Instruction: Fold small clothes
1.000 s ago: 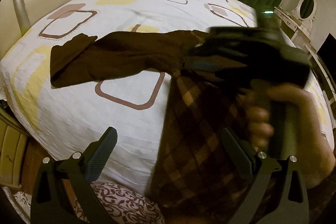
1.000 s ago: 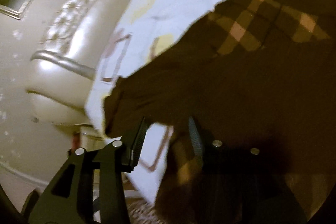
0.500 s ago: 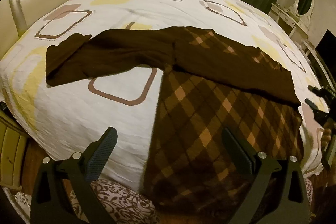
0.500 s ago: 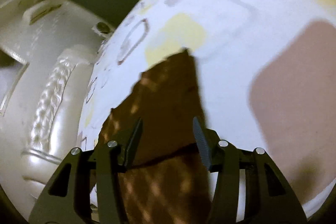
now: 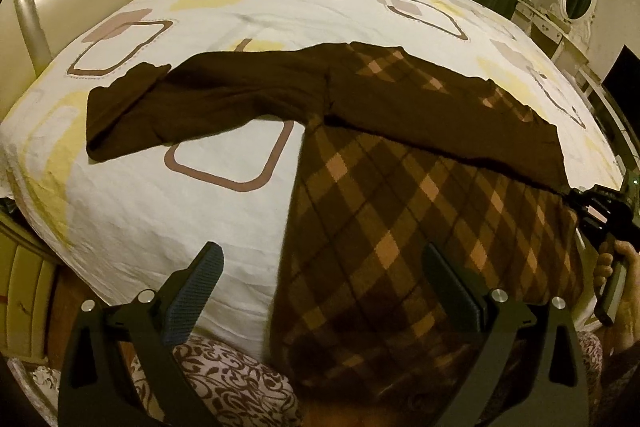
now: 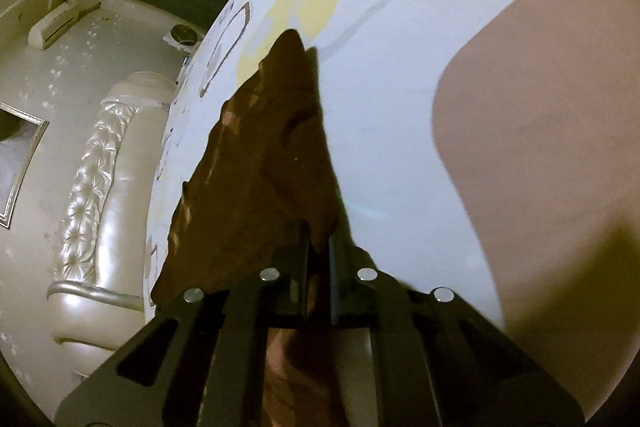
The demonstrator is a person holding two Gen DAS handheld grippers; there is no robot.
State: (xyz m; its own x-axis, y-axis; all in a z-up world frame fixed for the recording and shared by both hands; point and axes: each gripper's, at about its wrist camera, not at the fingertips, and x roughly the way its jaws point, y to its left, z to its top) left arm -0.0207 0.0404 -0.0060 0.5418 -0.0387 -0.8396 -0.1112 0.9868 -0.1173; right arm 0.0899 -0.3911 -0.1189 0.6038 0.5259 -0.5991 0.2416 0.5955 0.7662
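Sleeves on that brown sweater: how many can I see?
2. The left sleeve lies stretched out on the bedsheet; the right sleeve is folded across the checked body, its end pinched in the right claw.

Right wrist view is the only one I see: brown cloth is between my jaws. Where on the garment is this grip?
Observer: The right gripper is shut on the plaid sweater at its right edge, where the folded sleeve ends.
Operator: And the other sleeve?
Observer: The other sleeve lies spread out to the left on the bed sheet.
Operator: The left gripper?
Observer: The left gripper is open and holds nothing.
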